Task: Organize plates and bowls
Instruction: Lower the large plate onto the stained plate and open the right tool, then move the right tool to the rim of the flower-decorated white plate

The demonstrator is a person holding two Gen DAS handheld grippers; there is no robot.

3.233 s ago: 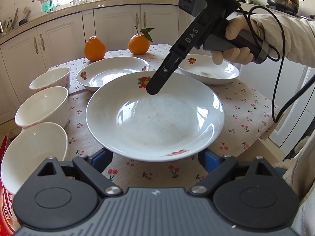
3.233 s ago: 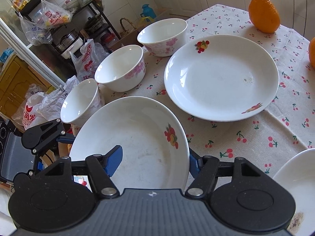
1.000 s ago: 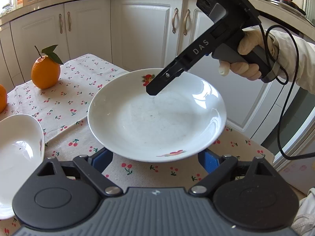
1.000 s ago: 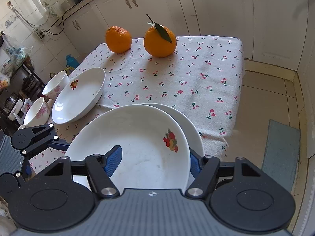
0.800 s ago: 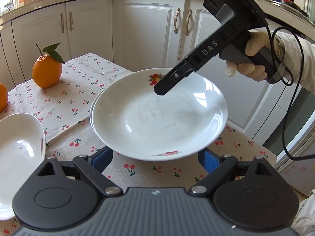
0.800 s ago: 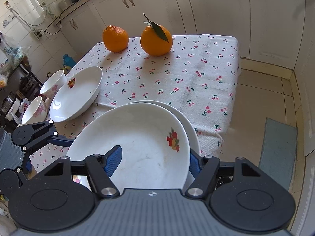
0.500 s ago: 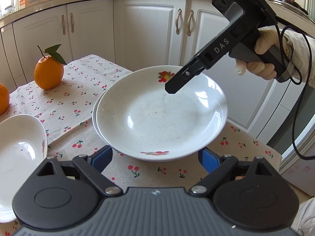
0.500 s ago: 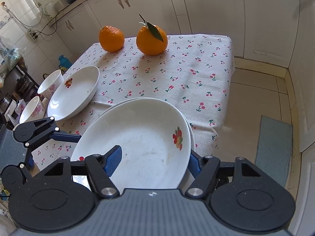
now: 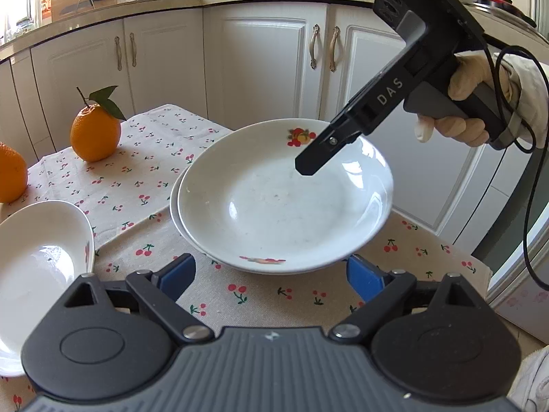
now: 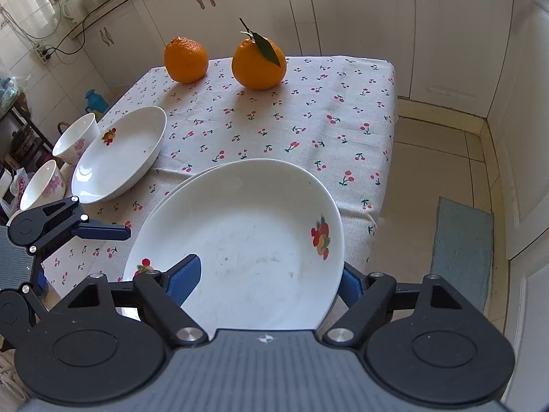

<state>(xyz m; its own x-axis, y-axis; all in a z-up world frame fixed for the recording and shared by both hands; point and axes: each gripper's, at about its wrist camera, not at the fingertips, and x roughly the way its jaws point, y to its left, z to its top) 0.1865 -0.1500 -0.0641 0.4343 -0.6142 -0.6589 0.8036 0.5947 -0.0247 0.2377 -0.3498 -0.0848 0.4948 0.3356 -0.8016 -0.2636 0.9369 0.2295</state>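
Right gripper jaws are opening, letting go of the top plate. The plate rim is sitting between the blue pads, but they are no longer pinching it. From the left wrist view, the right gripper's finger is hanging over the plate's far rim at 1 o'clock, gloved hand on the handle at 2 o'clock.

Left gripper is spread wide, pads either side of the near rim at 6 o'clock, not visibly touching it. Holding nothing.

What changed: a second ago the top plate was being carried clamped in the right jaws, hovering over the lower plate. Now it is nesting in it, with only a thin crescent of the lower rim showing at 9 o'clock. The stack is sitting near the corner of the cherry tablecloth, at 6 o'clock in the right wrist view.

Meaning, as I read it: two of three plates are stacked. The third plate is lying alone at 9 to 10 o'clock, two bowls just beyond it at the table edge. Likely next is backing the right gripper off clean and going for that third plate. Risk: the stack is close to the table corner, so a snagged pad on retreat could drag it toward the edge.

Oranges at 12 o'clock are well clear.
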